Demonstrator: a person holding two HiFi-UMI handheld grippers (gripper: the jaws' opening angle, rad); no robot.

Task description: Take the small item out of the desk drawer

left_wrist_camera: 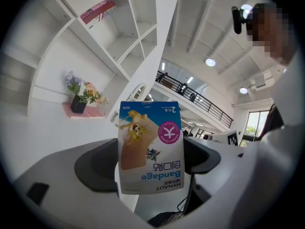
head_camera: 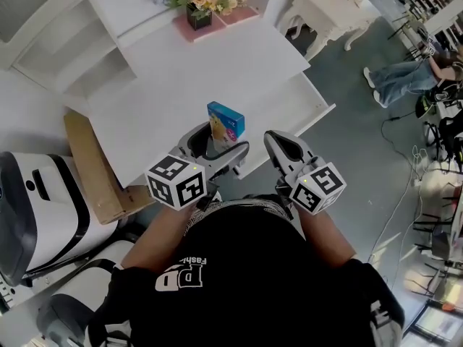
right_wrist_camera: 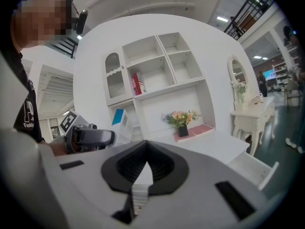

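A small blue and white bandage box [head_camera: 225, 124] is held upright above the front edge of the white desk [head_camera: 217, 63], and my left gripper [head_camera: 219, 142] is shut on its lower part. In the left gripper view the box [left_wrist_camera: 150, 147] fills the gap between the dark pads, print upside down. The desk drawer [head_camera: 298, 107] stands pulled out at the right, and I see nothing in it. My right gripper [head_camera: 275, 140] hovers beside the left one, over the drawer's near corner. It is shut on nothing [right_wrist_camera: 146, 144]. The right gripper view shows the box [right_wrist_camera: 120, 120] and the drawer [right_wrist_camera: 252, 168].
A pot of flowers [head_camera: 200, 9] stands on a pink tray at the desk's back. White shelves rise behind it. A cardboard sheet [head_camera: 90, 166] leans at the desk's left, beside a white and black machine [head_camera: 36, 208]. A white dressing table [head_camera: 325, 9] and a seated person [head_camera: 405, 78] are at the right.
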